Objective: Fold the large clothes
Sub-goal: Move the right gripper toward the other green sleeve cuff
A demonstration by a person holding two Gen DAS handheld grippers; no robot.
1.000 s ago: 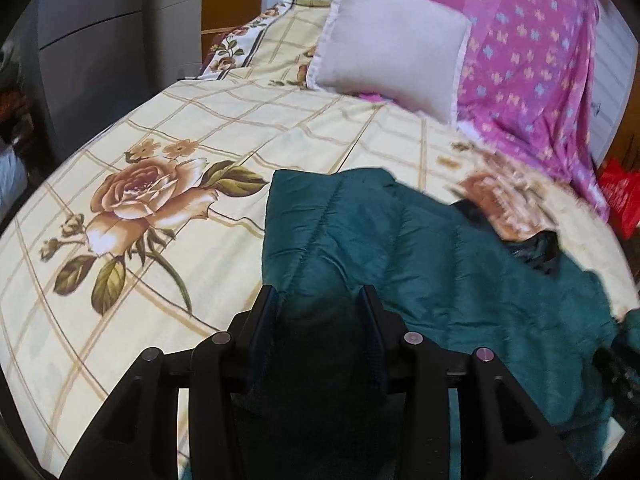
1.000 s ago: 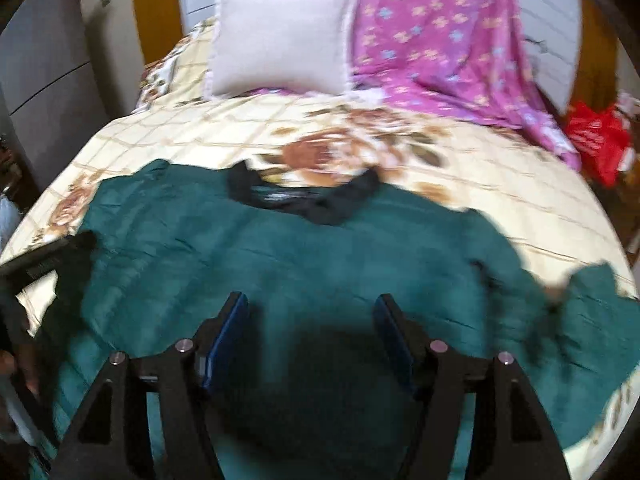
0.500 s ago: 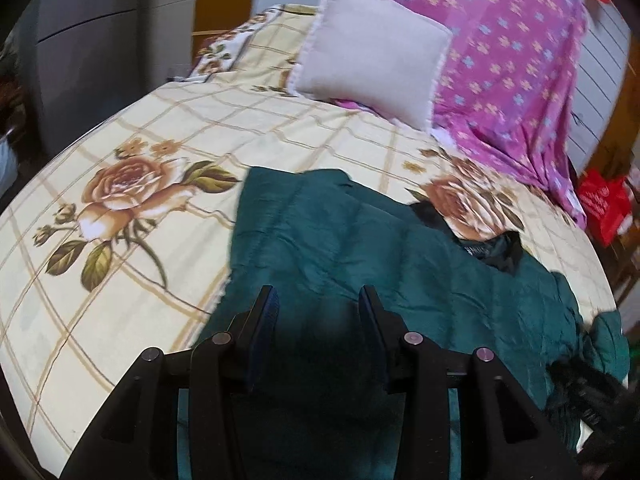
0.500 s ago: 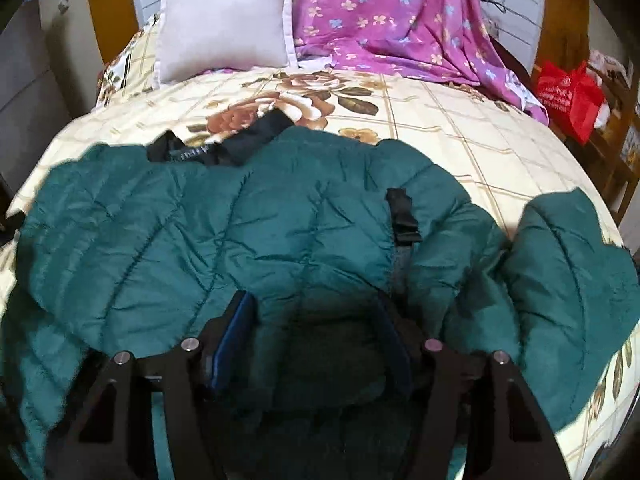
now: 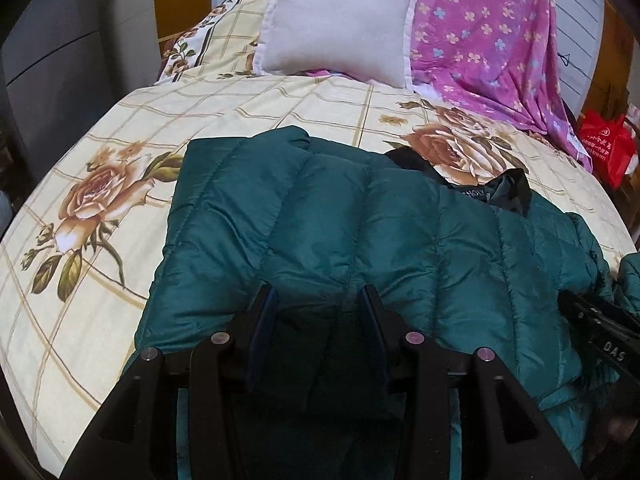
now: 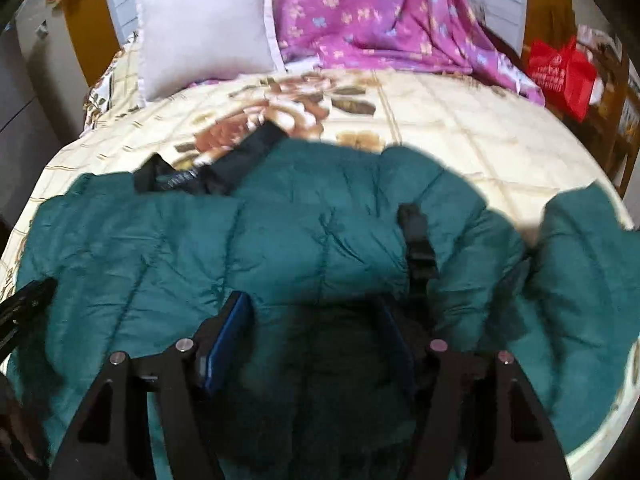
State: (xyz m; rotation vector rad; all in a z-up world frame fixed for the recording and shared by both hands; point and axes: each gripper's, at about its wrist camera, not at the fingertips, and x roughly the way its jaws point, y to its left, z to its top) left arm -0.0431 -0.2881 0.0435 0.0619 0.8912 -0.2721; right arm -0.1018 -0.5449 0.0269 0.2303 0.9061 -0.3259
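Note:
A dark green quilted puffer jacket (image 5: 360, 232) lies spread on the bed, its black collar (image 5: 496, 190) toward the pillow. My left gripper (image 5: 318, 312) is open just over the jacket's near hem on its left half. In the right wrist view the jacket (image 6: 280, 240) fills the foreground, with a black strap (image 6: 416, 236) on it and one sleeve (image 6: 580, 264) spread to the right. My right gripper (image 6: 314, 320) is open over the hem near the middle. The right gripper also shows at the left view's right edge (image 5: 600, 328).
The bed has a cream floral sheet (image 5: 100, 200). A white pillow (image 5: 336, 20) and a purple flowered cloth (image 5: 492, 32) lie at the head. A red bag (image 5: 604, 144) stands off the bed's right side. A grey cabinet (image 5: 52, 60) is on the left.
Both grippers have drawn back toward the near hem, and the jacket now lies flatter and more spread. The views are steadier. Both grippers stay open.

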